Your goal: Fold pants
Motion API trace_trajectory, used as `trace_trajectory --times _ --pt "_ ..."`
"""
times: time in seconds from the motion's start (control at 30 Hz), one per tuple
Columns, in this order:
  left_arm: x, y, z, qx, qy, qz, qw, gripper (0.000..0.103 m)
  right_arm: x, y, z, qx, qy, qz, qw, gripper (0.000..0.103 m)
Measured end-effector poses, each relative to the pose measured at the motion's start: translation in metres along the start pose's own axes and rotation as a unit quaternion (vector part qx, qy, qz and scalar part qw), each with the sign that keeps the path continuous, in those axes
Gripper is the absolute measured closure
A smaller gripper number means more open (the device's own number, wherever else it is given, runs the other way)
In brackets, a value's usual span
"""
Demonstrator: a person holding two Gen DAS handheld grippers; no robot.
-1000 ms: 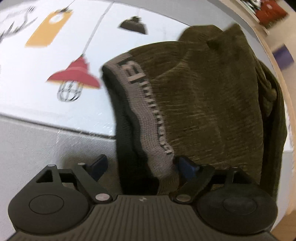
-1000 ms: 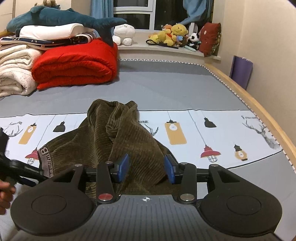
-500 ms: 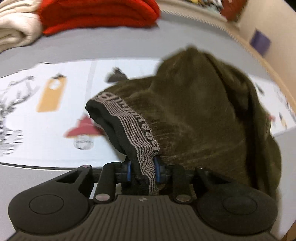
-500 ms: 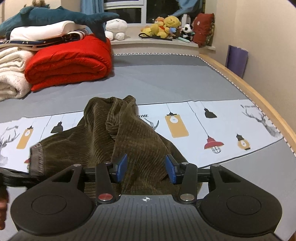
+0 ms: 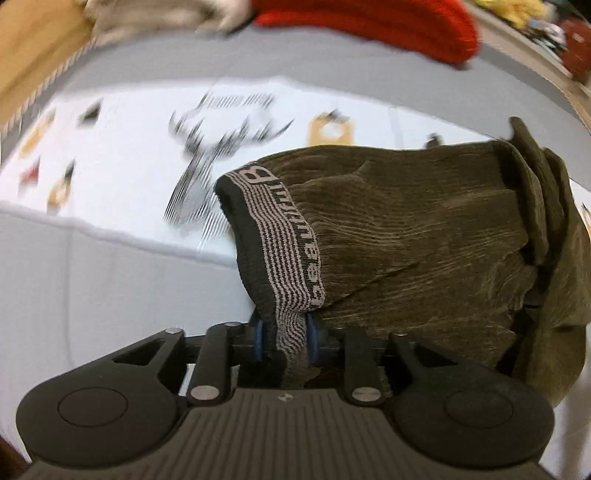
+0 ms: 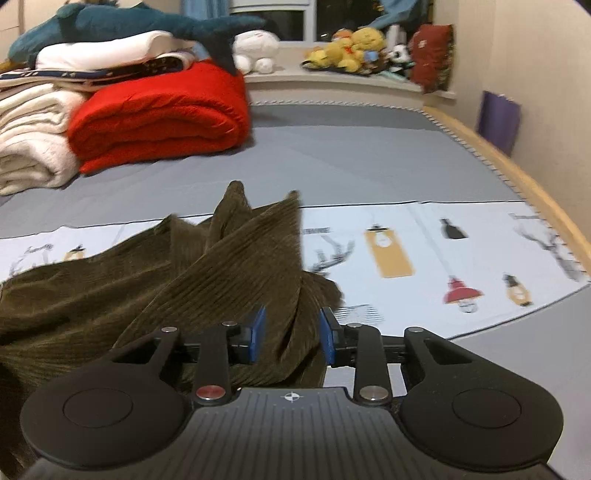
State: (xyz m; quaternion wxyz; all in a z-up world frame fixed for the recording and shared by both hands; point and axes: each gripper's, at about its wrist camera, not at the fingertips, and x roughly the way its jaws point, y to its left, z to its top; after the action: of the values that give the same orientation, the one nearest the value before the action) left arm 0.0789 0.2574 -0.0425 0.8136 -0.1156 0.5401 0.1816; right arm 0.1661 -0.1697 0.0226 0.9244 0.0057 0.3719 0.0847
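1. One pair of olive corduroy pants [image 6: 221, 266], with one striped waistband [image 5: 280, 243].
2. Two hand-held grippers: the left hand-held gripper [image 5: 283, 338] and the right hand-held gripper [image 6: 291, 334].
3. One bed [image 6: 351, 162], with one white printed sheet [image 6: 424, 236] laid across it.
4. One folded red blanket [image 6: 162, 118].
5. One blue shark plush [image 6: 140, 22].
6. One white plush [image 6: 255, 48].
7. One purple folder [image 6: 498, 118] against the wall.
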Motion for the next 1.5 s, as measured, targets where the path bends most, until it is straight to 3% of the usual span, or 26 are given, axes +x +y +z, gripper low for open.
trace_trajectory --times 0.1,0.17,0.27,0.43,0.53,0.77,0.87,0.93,0.97,1.03,1.13,1.27,1.5 --pt "-0.007 0.011 0.001 -0.022 -0.008 0.017 0.9996 0.068 0.016 0.018 0.002 -0.015 0.017 0.030 0.999 0.067" --pt "-0.012 0.013 0.006 -0.033 -0.018 0.006 0.9993 0.047 0.028 0.031 0.003 -0.023 0.030 0.055 0.998 0.062" --pt "-0.018 0.007 0.012 -0.040 -0.016 -0.018 0.9989 0.040 0.047 0.045 0.007 -0.005 0.041 0.083 0.996 0.054" --pt "-0.009 -0.019 0.026 -0.024 -0.019 -0.040 0.9988 0.037 0.079 0.062 0.014 0.034 0.049 0.110 0.992 0.032" --pt "-0.005 -0.033 0.029 -0.007 -0.022 -0.043 0.9988 0.033 0.097 0.070 0.017 0.046 0.050 0.109 0.992 0.026" --pt "-0.002 -0.046 0.030 0.028 -0.023 -0.033 0.9988 0.033 0.131 0.097 0.015 0.014 0.066 0.079 0.995 0.024" --pt "0.000 -0.047 0.030 0.028 -0.021 -0.028 0.9990 0.033 0.139 0.108 0.011 -0.034 0.070 0.042 0.996 0.035" --pt "-0.001 -0.047 0.031 0.024 -0.021 -0.028 0.9991 0.033 0.140 0.107 0.006 -0.062 0.077 0.030 0.995 0.067" --pt "-0.002 -0.049 0.032 0.023 -0.022 -0.030 0.9990 0.033 0.139 0.104 0.006 -0.068 0.083 0.029 0.994 0.070" --pt "-0.004 -0.051 0.031 0.026 -0.025 -0.032 0.9988 0.033 0.128 0.091 0.009 -0.057 0.084 0.041 0.994 0.087" --pt "-0.009 -0.056 0.026 0.033 -0.027 -0.034 0.9985 0.033 0.101 0.064 0.017 -0.049 0.075 0.053 0.995 0.096" --pt "-0.024 -0.059 0.013 0.049 -0.035 -0.044 0.9972 0.033 0.060 0.012 0.018 -0.047 0.072 0.078 0.993 0.099" --pt "-0.051 -0.057 -0.024 0.045 -0.034 -0.079 0.9953 0.033 0.000 -0.061 -0.031 -0.073 0.127 0.106 0.984 0.103"
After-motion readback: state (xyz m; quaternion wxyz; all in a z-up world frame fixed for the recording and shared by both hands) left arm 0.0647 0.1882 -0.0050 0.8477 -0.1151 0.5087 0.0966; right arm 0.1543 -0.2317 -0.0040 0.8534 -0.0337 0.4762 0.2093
